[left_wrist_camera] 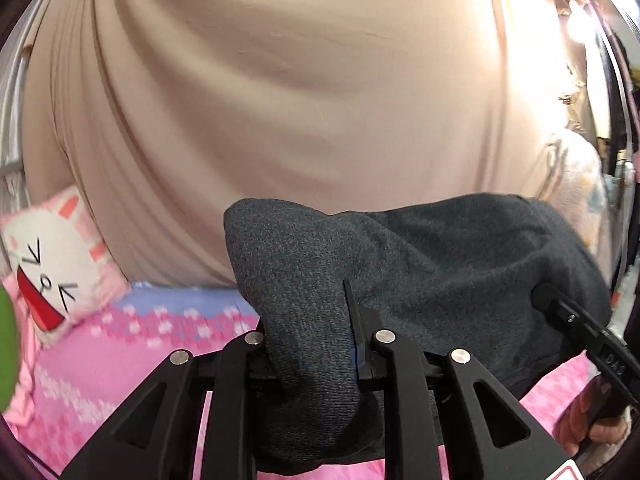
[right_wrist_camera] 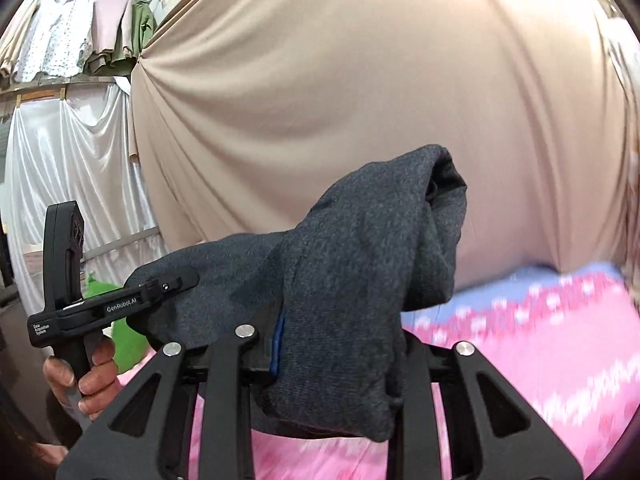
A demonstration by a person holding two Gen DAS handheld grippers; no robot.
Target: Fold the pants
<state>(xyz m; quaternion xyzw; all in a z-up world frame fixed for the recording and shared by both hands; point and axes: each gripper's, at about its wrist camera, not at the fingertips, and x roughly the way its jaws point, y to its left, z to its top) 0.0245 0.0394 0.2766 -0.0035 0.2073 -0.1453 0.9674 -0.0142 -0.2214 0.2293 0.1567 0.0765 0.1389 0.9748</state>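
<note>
Pink patterned bedding (left_wrist_camera: 120, 360) covers the bed under both tools. Nearest the lenses, the left tongs (left_wrist_camera: 316, 320) are clamped on a bunched edge of the dark grey pants (left_wrist_camera: 440, 264), and the right tongs (right_wrist_camera: 332, 332) pinch another bunch of the same cloth, which hangs lifted off the bed between them. Only the left view shows a cat-face pillow (left_wrist_camera: 52, 264) on the bed; only the right view shows the person's left hand (right_wrist_camera: 86, 380) on its handle, a rail of hanging clothes (right_wrist_camera: 80, 40) and a white drape (right_wrist_camera: 72, 152). Behind everything hangs a beige curtain (left_wrist_camera: 280, 100).
</note>
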